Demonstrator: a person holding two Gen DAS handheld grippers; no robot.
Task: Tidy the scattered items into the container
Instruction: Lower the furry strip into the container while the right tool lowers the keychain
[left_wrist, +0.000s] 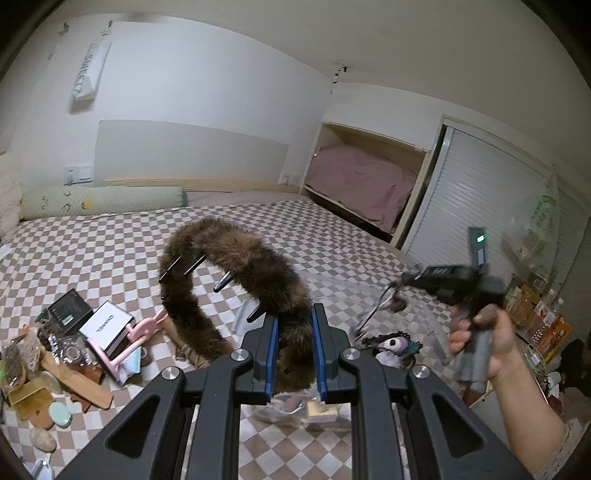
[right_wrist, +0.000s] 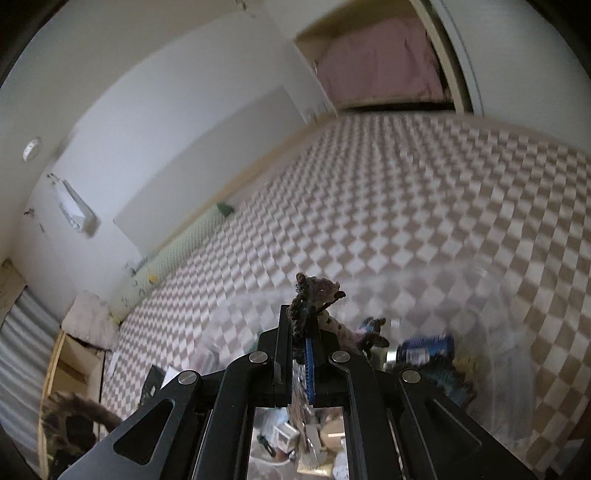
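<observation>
left claw (left_wrist: 293, 347): clamped on one end of a brown furry headband (left_wrist: 236, 258); the rest of the arc stands up above the bed, black hair clips stuck in the fur.
right claw (right_wrist: 300, 347): nearly closed, pinching a small dark crocheted piece (right_wrist: 314, 291). That view is motion-blurred, so I can't tell exactly what the piece is.
right hand (left_wrist: 480, 336): seen from the left camera, gripping its tool handle off to the right, over the clear plastic.
container (right_wrist: 509, 332): looks like a clear plastic bag or bin lying on the checkered bedspread (left_wrist: 110, 243). A blue can (right_wrist: 424, 347) and a crocheted toy (left_wrist: 395, 345) seem to sit in it already. Rim is hard to trace.
loose pile: white box (left_wrist: 107, 325), black box (left_wrist: 68, 308), pink plastic piece (left_wrist: 140, 332), wooden paddle (left_wrist: 79, 382), mint round tin (left_wrist: 60, 413), all left of the left claw, well apart from the container.
doing it well: my read is both loads go over the opening. Bring the headband in end-first so the springy arc doesn't catch the soft rim, release low, one claw at a time.
in the way: floppy clear wall is hard to see; the two claws are close and could cross; clips may snag the plastic.
around: green bolster (left_wrist: 103, 201) at the bed head, pink bedding (left_wrist: 362, 181) in the alcove.
</observation>
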